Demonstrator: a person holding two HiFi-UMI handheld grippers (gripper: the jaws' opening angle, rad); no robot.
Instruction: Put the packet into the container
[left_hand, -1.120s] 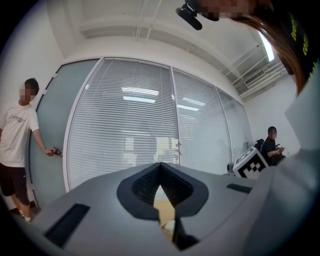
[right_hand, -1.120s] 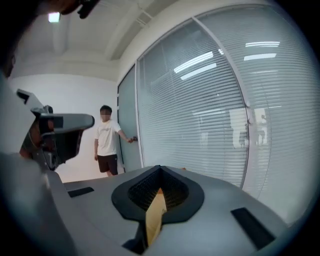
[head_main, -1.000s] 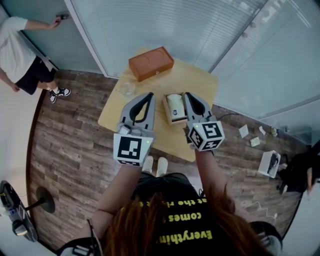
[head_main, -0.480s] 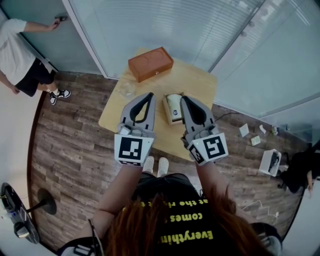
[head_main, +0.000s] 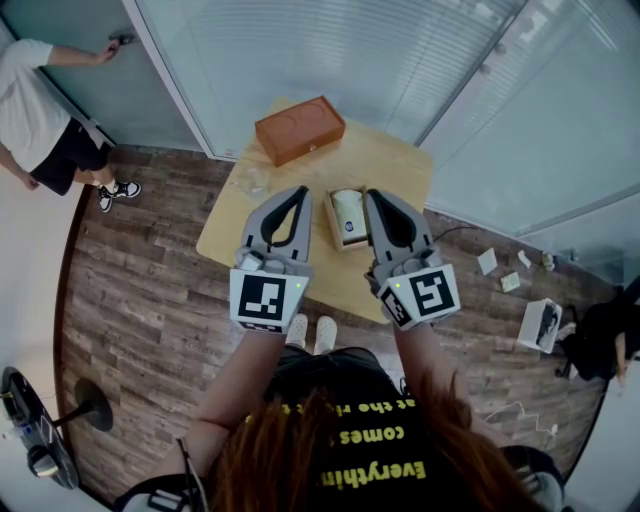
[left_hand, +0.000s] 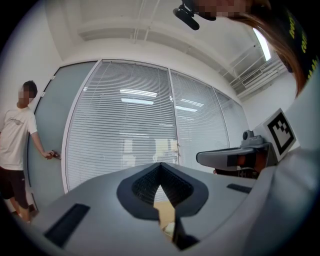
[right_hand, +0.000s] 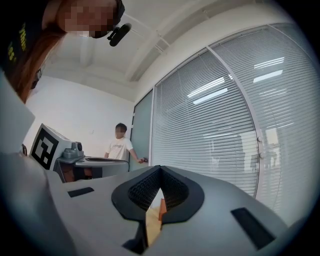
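One pale packet (head_main: 349, 210) lies inside a small open tan container (head_main: 330, 214) near the front of a light wooden table (head_main: 395, 160). A small dark blue mark shows on the packet's near end; its print is too small to read.

Two grey handheld grippers flank the container in the head view. The left gripper (head_main: 300, 189) is just to the container's left, apart from it. The right gripper (head_main: 372, 193) overlaps the container's right edge in that view. Each gripper's own view shows the same thing: the left gripper (left_hand: 160, 164) and the right gripper (right_hand: 160, 167) both have their jaw tips pressed together, with nothing caught between them. Only a sliver of table shows through the gap behind the tips. Each gripper carries a cube with black-and-white square markers, left cube (head_main: 268, 298) and right cube (head_main: 422, 294).

Farther back on the table sits a closed orange-brown box (head_main: 300, 127) with a faint circle on its lid. A clear crumpled item (head_main: 252, 178) sits near the left edge.

Below, the wearer's black shirt (head_main: 370, 440) has yellow print seen upside down; "Everythin" and "comes" can be read. White shoes (head_main: 310, 330) show at the table's near edge.

Around the table are a wood-plank floor (head_main: 140, 280) and glass walls with closed blinds (head_main: 330, 50). A person in a white T-shirt (head_main: 30, 100) stands at upper left, hand on a door handle (head_main: 122, 35). White boxes and papers (head_main: 540, 325) lie on the floor at right.
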